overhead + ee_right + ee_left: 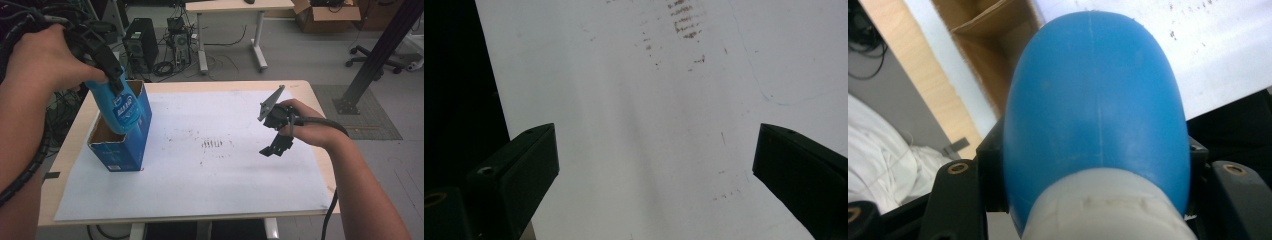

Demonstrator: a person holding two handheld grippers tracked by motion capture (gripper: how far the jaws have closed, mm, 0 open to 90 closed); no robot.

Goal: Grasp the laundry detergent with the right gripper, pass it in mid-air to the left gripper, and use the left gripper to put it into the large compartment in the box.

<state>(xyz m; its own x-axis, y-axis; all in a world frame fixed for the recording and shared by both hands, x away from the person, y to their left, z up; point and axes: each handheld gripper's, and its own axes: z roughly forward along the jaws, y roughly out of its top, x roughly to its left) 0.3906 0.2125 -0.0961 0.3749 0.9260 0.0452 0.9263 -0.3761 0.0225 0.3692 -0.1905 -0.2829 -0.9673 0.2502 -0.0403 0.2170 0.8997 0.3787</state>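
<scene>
A blue plastic bottle (122, 107) with a white cap (1108, 205) hangs tilted, its bottom end in the open top of a blue cardboard box (125, 152). My left gripper (107, 75) is shut on the bottle near its cap end, and its black fingers (992, 165) press the bottle's sides. The box's brown inside (993, 50) lies just beyond the bottle. At the table's right, my right gripper (276, 147) hovers open above the white sheet (210, 180), with nothing between its fingers (531, 165).
The box stands at the left edge of the white sheet on a wooden table (305, 87). Dark smudges (212, 144) mark the sheet's middle. On the floor beyond are a computer tower (140, 42), a desk (235, 30) and a black post (380, 50).
</scene>
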